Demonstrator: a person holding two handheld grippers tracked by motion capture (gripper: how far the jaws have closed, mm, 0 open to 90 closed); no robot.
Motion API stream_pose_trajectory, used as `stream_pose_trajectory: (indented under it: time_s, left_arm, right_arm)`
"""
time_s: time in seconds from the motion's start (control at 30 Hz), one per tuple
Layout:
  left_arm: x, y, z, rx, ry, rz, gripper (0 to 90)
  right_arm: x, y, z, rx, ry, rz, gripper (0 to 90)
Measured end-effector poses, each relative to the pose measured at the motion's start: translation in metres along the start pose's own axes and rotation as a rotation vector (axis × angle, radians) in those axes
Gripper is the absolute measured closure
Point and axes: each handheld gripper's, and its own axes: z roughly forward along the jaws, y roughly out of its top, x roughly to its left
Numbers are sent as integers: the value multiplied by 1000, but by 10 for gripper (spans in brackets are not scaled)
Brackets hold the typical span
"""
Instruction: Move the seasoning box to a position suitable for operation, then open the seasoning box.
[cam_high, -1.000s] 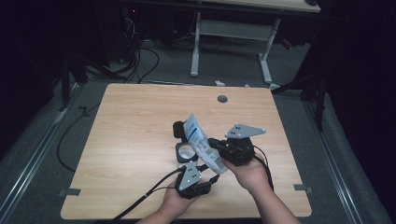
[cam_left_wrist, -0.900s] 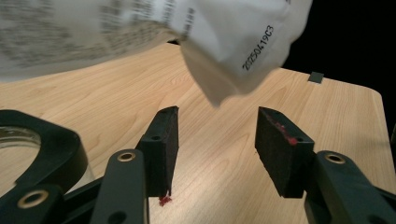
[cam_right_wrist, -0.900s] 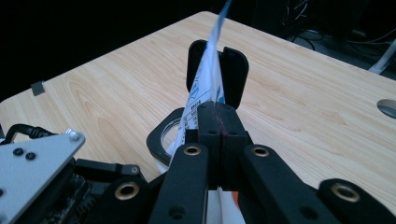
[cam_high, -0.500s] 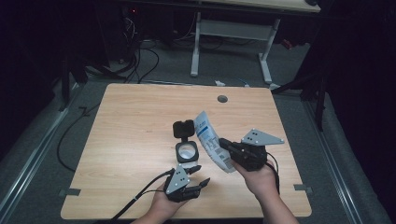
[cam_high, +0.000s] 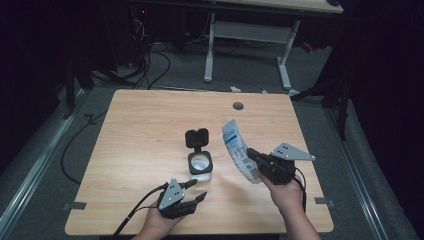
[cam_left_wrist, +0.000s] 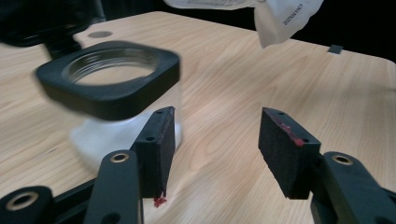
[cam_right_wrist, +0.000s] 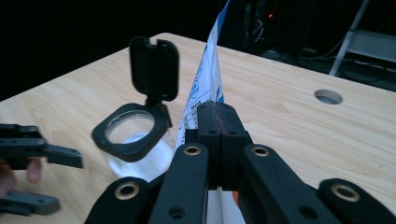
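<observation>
I hold the white pouch (cam_high: 239, 152) pinched tight in my right gripper (cam_high: 254, 157), just right of the open jar (cam_high: 200, 165) at the table's (cam_high: 140, 130) middle, my left gripper (cam_high: 196, 190) wide open, empty, near it; next I tip the pouch over the jar mouth.

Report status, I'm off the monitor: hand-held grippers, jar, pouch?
Left hand-held gripper open, clear of jar. Right hand-held gripper shut on white pouch, beside jar. Jar lid flipped open. Nothing between.
</observation>
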Motion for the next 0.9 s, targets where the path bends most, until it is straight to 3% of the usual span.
stream_pose_trajectory:
  time_s: [0.13, 0.23, 0.3, 0.4, 0.7, 0.9]
  left_arm:
    - [10, -5, -11, 6, 33, -30, 464]
    - [15, -6, -20, 6, 77, -15, 462]
    - [21, -6, -25, 1, 89, -41, 462]
    - [26, -4, -31, -5, 111, -39, 460]
    - [42, -5, -43, -3, 150, -54, 458]
    - [50, -8, -50, -14, 172, -81, 458]
  right_arm:
    - [-8, -9, 3, -10, -21, 16, 900]
    - [-13, -17, 6, -20, -47, 11, 900]
    - [-17, -22, 9, -24, -57, 22, 900]
    - [-23, -29, 12, -34, -76, 32, 900]
    - [-35, -34, 26, -38, -114, 17, 900]
    - [-48, -36, 49, -31, -145, 27, 900]
